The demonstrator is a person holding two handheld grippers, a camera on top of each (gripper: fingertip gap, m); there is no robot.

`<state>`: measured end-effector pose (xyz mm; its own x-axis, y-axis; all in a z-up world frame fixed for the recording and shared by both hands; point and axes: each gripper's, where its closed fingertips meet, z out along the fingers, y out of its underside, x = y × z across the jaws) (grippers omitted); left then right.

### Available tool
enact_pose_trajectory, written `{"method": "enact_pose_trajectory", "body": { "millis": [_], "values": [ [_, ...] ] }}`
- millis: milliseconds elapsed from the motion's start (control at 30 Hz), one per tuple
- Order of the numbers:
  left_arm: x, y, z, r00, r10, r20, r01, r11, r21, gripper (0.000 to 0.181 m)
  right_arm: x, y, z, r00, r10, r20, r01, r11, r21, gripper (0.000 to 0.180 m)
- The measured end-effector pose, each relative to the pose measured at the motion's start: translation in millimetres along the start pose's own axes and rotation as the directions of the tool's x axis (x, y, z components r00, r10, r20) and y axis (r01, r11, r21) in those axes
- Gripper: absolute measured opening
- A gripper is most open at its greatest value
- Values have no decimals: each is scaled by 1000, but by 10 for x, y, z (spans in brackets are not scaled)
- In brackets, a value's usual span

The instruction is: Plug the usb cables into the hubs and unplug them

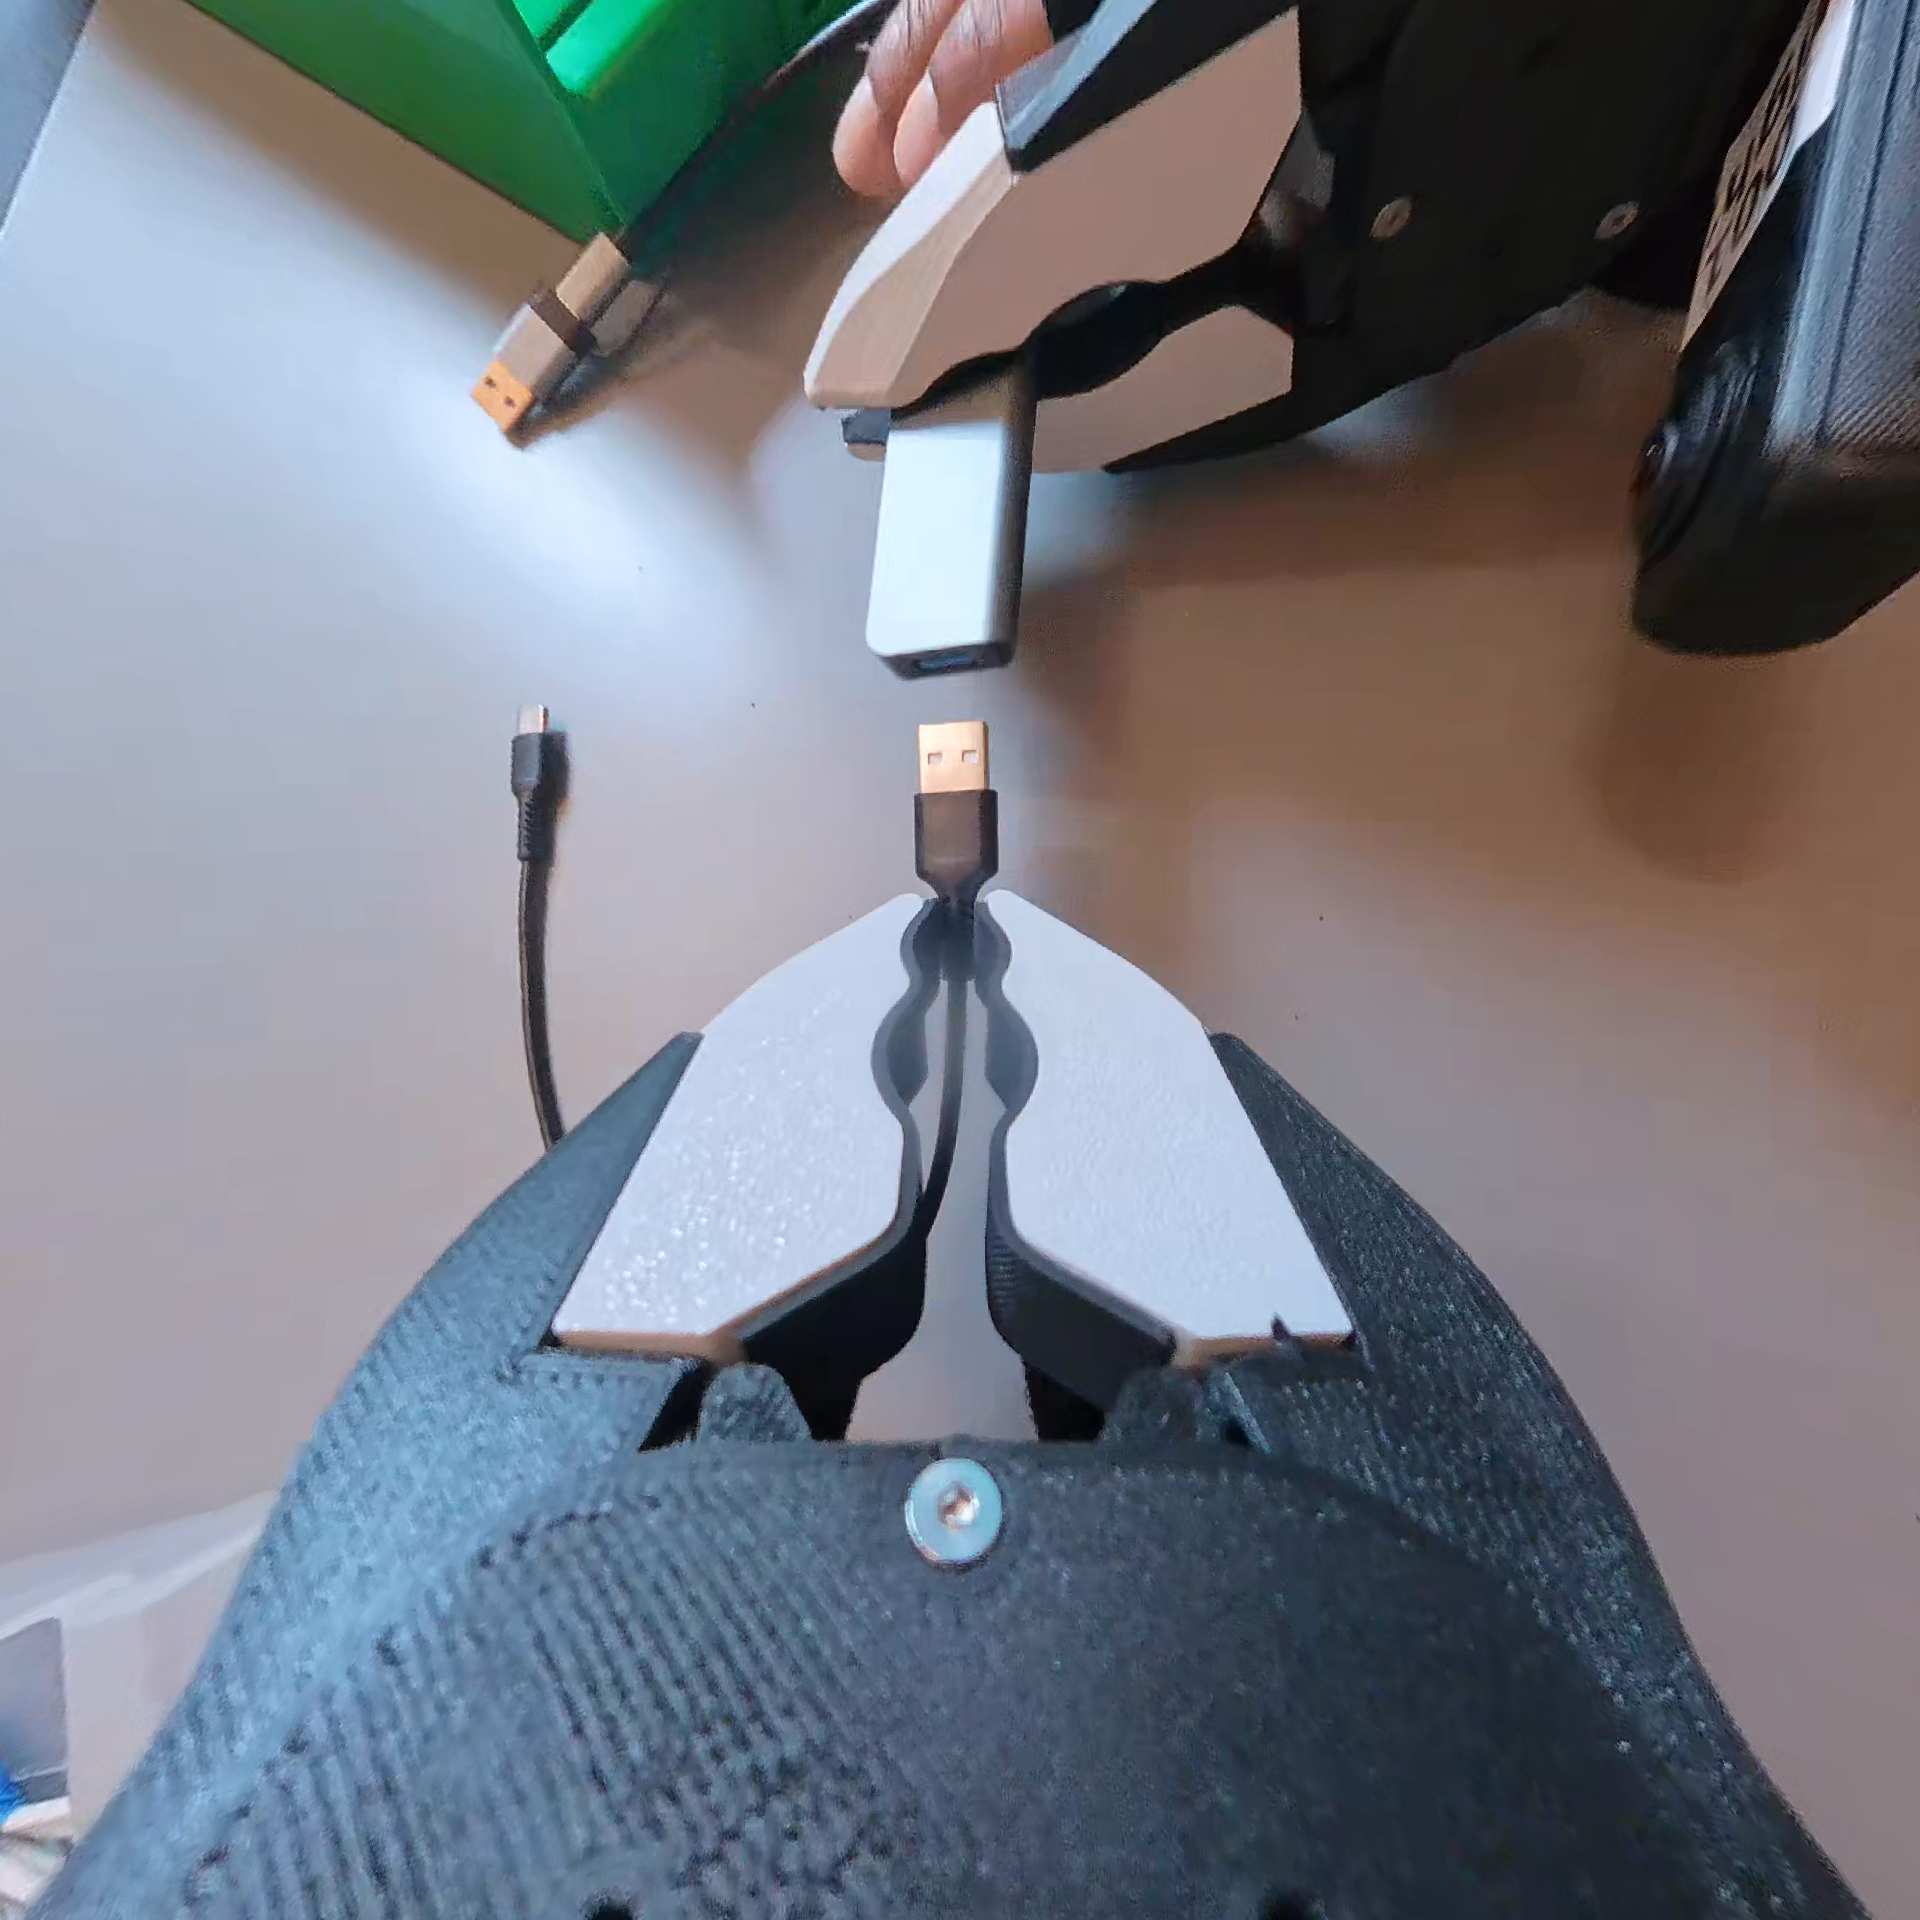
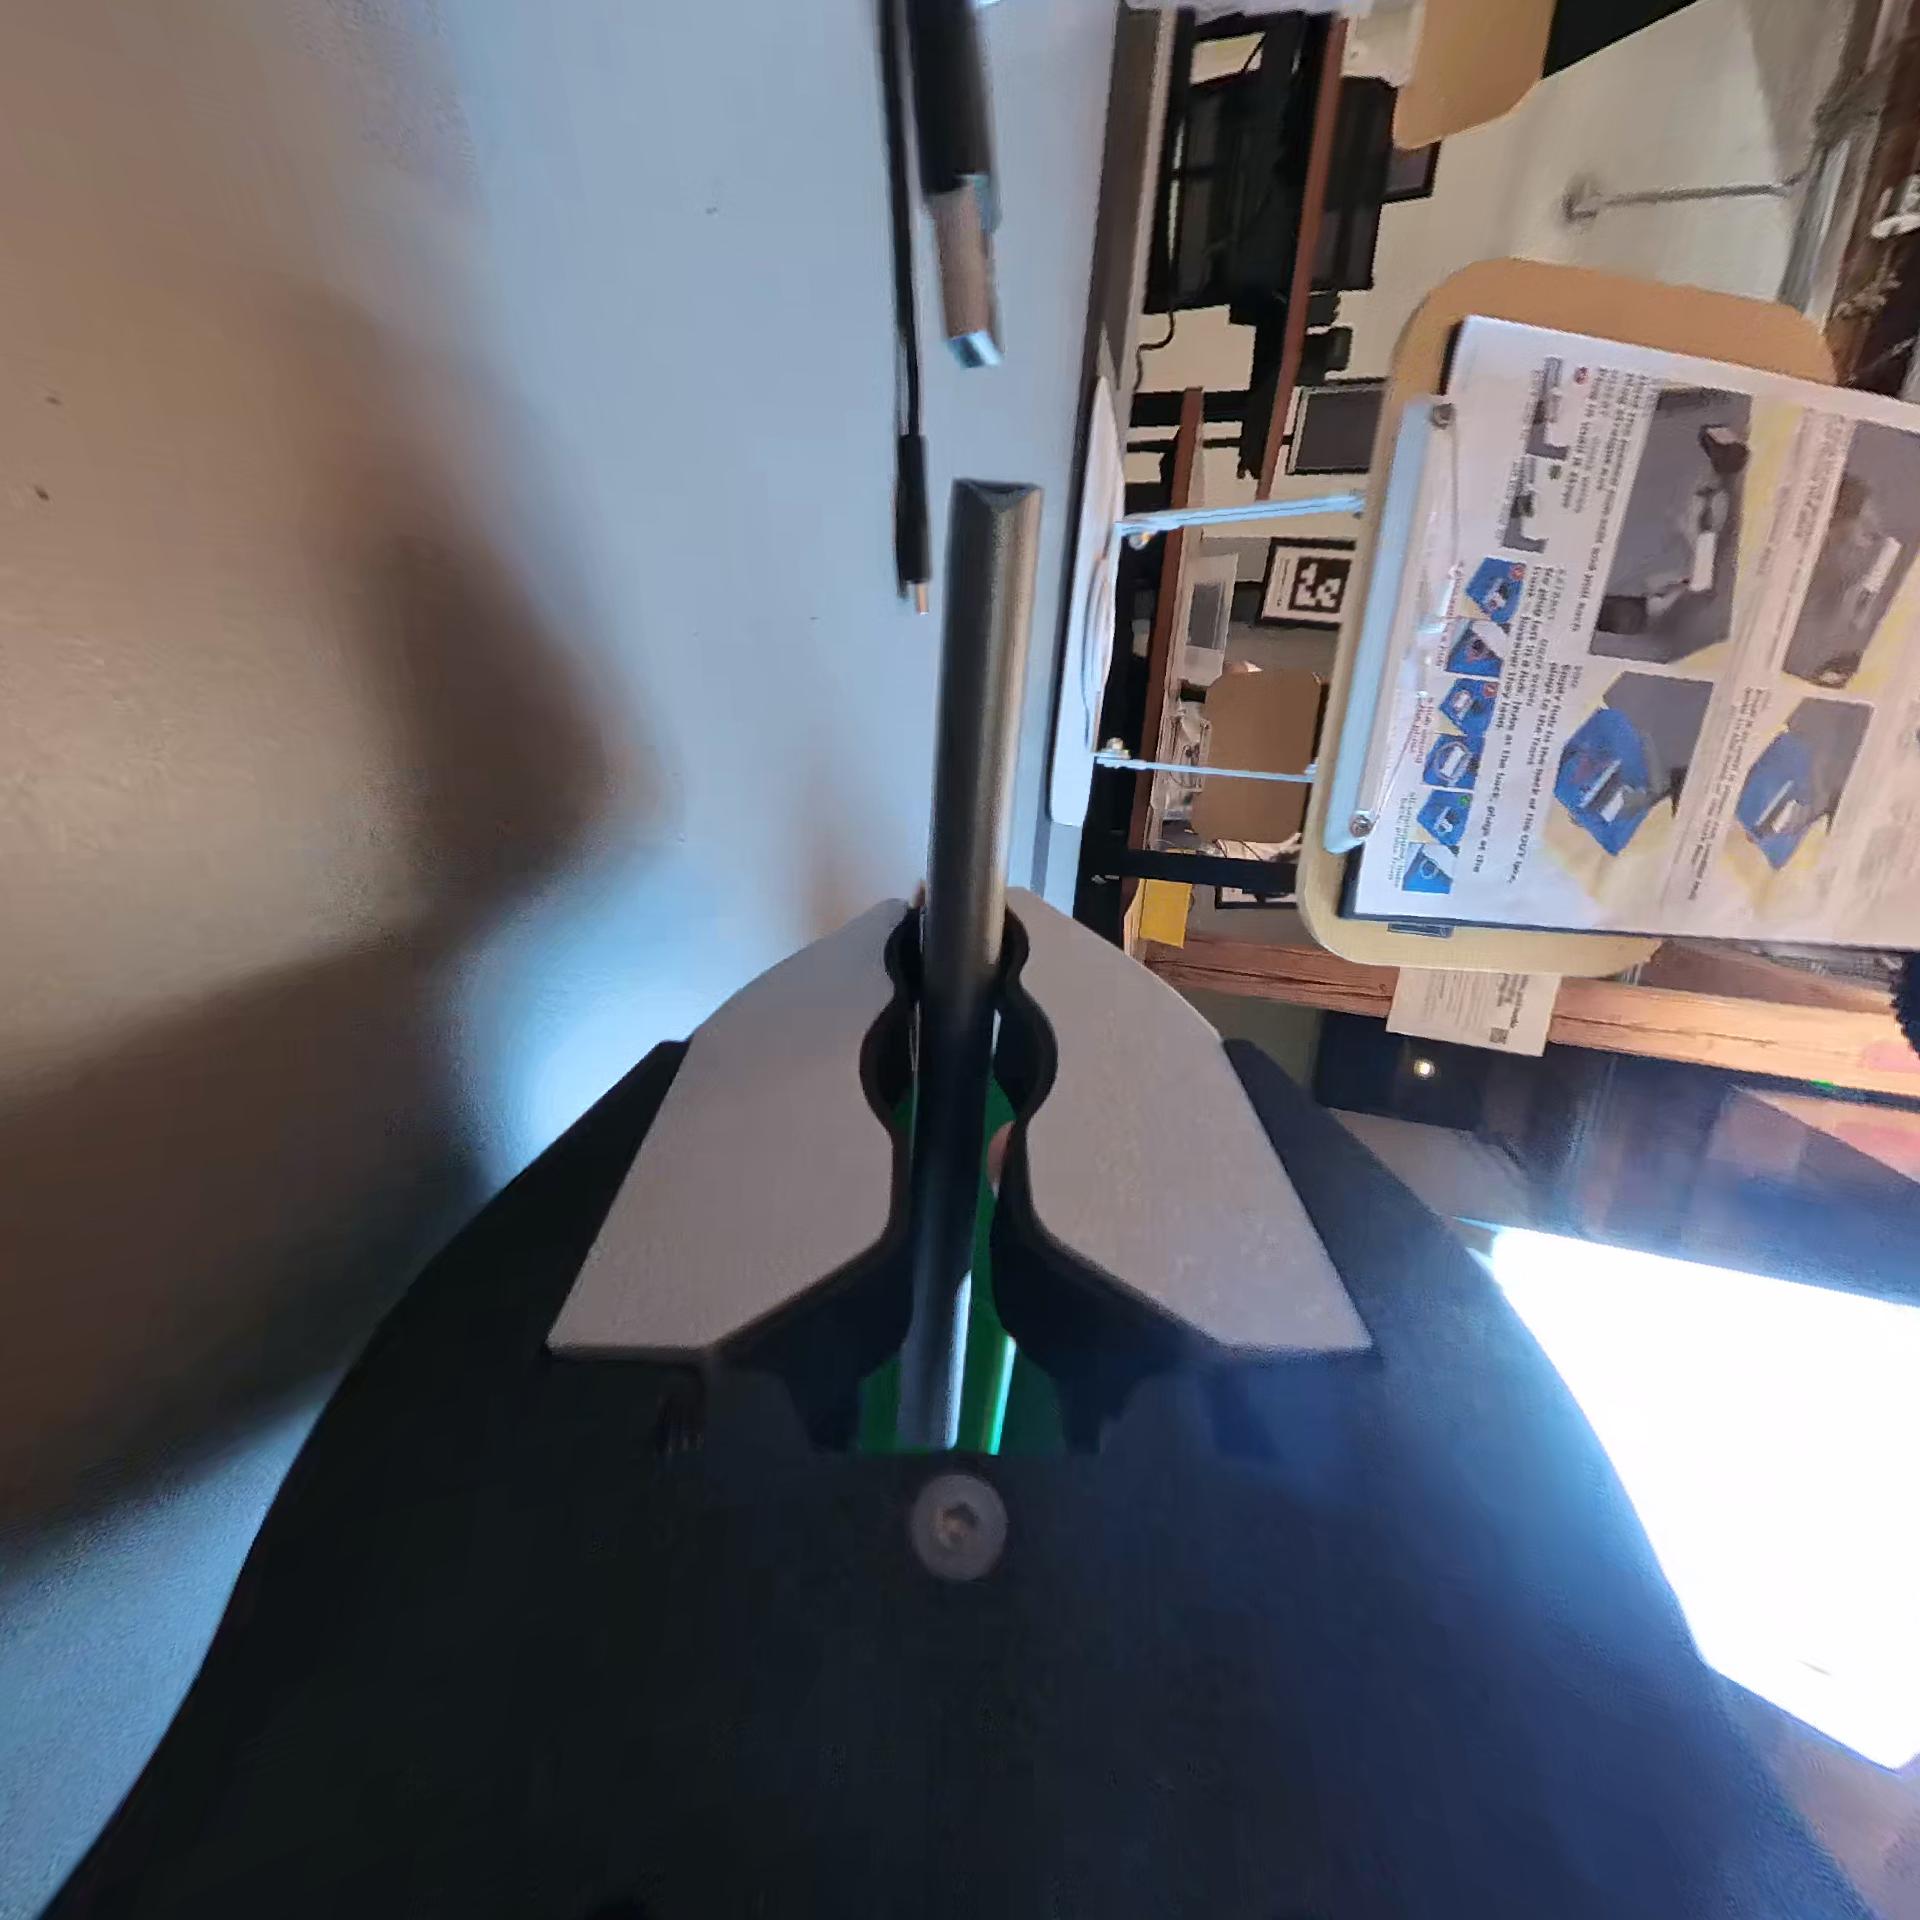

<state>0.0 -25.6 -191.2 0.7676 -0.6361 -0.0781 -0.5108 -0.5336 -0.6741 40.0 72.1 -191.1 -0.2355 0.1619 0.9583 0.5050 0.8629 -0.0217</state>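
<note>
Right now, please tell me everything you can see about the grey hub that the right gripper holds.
The grey hub is a slim, flat bar that looks like matte metal, with rounded edges. The right gripper is shut on its far end, holding it above the table, apart from it. An open port in its free end faces the gold USB plug in the left gripper; a small gap separates them. In the right wrist view it appears edge-on.

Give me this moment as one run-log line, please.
left gripper: shut on USB-A plug | right gripper: shut on hub | plug: just short of port, unplugged
</note>
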Motion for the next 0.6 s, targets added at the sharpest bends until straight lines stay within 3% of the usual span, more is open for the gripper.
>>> {"method": "enact_pose_trajectory", "body": {
  "millis": [600],
  "values": [
    [71, 76, 0, 982, -120, -144, 124, 992, 19, 6, -69, -218, -10, 997, -70, -25, 71, 995, 75, 11]
  ]
}}
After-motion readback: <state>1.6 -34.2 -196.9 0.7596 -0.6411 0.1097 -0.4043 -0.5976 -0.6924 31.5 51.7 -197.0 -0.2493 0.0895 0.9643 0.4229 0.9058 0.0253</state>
